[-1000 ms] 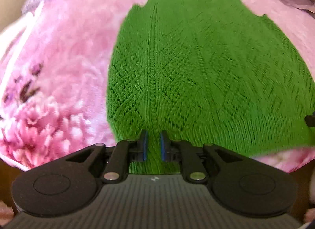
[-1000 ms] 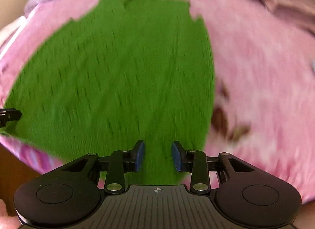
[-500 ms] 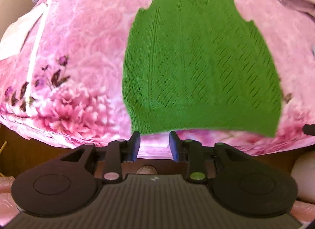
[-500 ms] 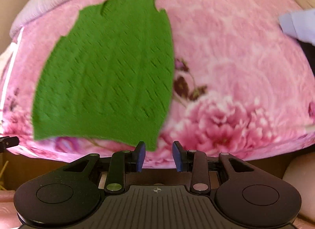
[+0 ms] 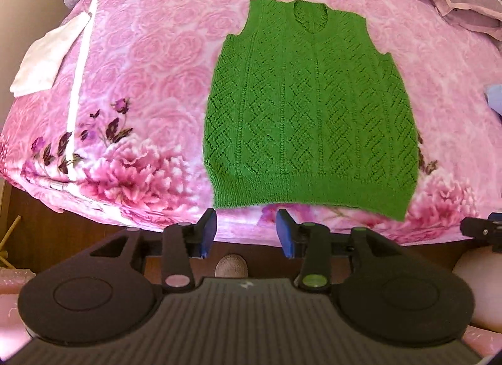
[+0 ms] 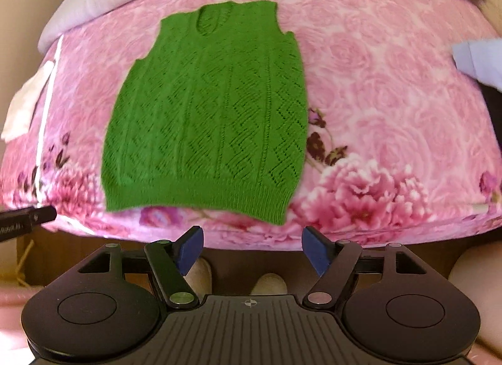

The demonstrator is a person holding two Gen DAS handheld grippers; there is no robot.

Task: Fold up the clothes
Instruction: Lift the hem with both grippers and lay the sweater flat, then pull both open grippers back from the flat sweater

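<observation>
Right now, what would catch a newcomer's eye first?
A bright green knitted vest lies spread flat, neckline away from the cameras, on a pink floral blanket. Below its hem, the left gripper and right gripper hang empty, their jaws opening.

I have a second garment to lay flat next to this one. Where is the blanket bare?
Widest bare patch: right of the green knitted vest, up to the pale blue cloth. A narrower one lies between the vest and the white strip. The far right corner is crowded by mauve folded fabric.
</observation>
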